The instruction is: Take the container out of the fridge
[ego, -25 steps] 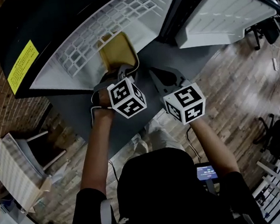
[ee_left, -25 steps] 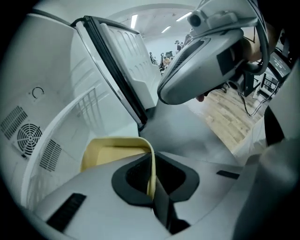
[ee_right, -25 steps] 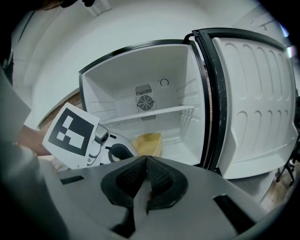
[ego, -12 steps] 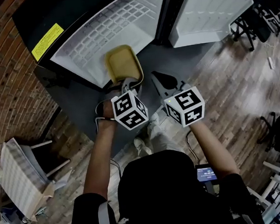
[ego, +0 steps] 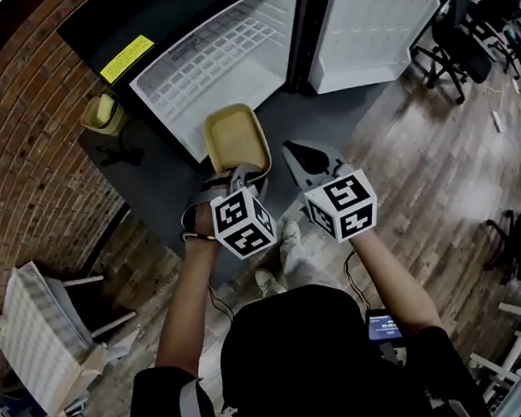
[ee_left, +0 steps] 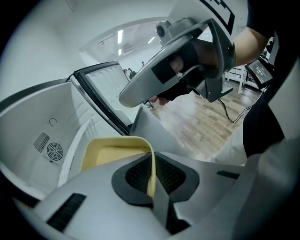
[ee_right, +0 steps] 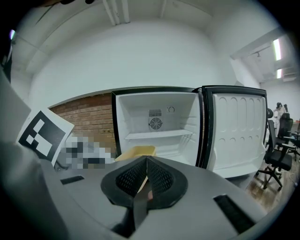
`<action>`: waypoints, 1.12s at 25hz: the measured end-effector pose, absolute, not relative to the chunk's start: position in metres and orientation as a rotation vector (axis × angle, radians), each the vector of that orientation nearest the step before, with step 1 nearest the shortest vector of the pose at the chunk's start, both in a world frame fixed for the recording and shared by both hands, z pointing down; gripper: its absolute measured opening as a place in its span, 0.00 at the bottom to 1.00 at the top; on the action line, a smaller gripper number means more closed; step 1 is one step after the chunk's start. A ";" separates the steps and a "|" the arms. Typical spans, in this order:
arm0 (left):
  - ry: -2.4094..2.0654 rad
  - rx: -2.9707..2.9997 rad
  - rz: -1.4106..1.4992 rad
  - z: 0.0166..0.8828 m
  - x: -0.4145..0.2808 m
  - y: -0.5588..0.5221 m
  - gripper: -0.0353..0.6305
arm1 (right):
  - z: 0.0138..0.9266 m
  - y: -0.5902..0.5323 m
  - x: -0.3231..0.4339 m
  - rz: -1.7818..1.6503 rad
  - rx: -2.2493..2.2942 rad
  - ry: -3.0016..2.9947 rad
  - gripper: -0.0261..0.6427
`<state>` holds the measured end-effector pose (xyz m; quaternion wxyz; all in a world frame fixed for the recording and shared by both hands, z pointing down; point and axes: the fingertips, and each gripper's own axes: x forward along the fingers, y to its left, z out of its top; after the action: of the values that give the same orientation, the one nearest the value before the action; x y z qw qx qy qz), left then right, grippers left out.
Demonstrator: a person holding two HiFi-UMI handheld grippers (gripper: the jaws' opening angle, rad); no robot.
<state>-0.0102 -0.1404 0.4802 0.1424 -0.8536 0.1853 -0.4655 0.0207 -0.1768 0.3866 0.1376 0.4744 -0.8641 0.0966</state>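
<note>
The yellow container hangs outside the open fridge, over the dark floor mat. My left gripper is shut on its near rim. In the left gripper view the thin yellow rim stands pinched between the dark pads, and the tray's hollow faces up. My right gripper is just right of the container, shut and holding nothing. Its pads meet in the right gripper view, with the container behind them. The right gripper also shows above the container in the left gripper view.
The fridge door stands wide open to the right; the white shelves inside are bare. A small yellow object sits left of the fridge by the brick wall. Office chairs stand at the right, a white slatted stand at the left.
Both grippers drew back from the fridge and rose, the left one bringing the container with it. The container has come off the fridge shelf and is now over the mat.
</note>
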 end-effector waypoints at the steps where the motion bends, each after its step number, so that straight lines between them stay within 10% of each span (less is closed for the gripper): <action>1: 0.530 -2.463 -1.339 0.478 -0.012 -0.135 0.09 | 0.384 -0.172 0.019 0.272 1.380 -2.501 0.10; 28: 0.520 -2.455 -1.313 0.451 -0.019 -0.063 0.09 | 0.348 -0.111 0.016 0.172 1.447 -2.524 0.10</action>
<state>-0.0194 -0.0629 0.4511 0.1539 -0.8564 0.1816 -0.4581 0.0162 -0.1106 0.3475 0.1133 0.4934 -0.8604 0.0586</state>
